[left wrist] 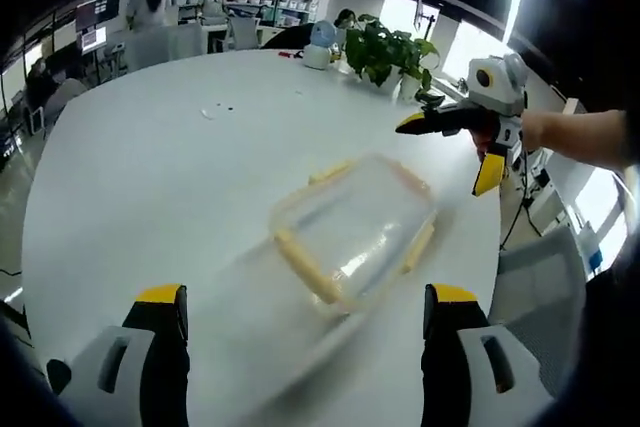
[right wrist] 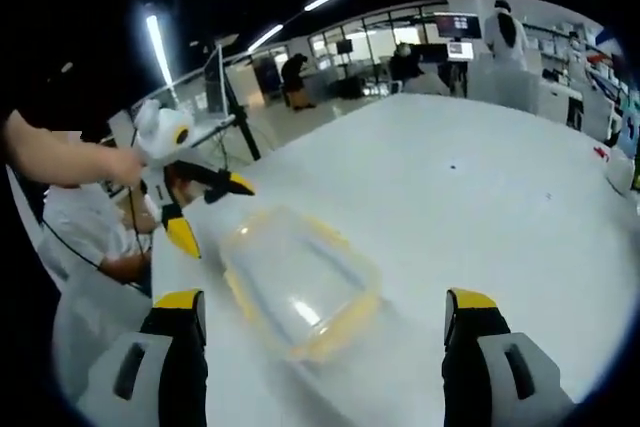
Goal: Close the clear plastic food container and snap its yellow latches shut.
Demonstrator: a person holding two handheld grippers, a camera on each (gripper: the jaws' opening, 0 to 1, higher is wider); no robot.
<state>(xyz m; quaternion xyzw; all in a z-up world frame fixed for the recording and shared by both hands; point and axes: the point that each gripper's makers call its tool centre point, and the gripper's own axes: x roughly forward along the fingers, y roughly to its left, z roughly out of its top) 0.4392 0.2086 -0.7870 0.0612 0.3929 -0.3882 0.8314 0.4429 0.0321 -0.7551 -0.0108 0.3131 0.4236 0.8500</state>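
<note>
Clear plastic food container with yellow latches along its sides lies flat on the big round white table. In the left gripper view it sits ahead of the left claw, between the lines of the two yellow-tipped jaws and a little apart from them. Those jaws stand wide, with nothing between them. The box looks blurry, so I cannot tell if its lid is pressed down tight. Past the box and off to the right side, the right claw hangs over the table edge, held by a person's hand. Its two yellow tips are spread apart and hold nothing. A green leafy plant stands farther back on the table.

In the right gripper view, the same clear box lies ahead of the right claw, nearer its left jaw. These jaws are wide too, and bare. Beyond the box, to the left, the left claw hangs with its tips apart, held by a hand. A person in white sits beside the table there.
</note>
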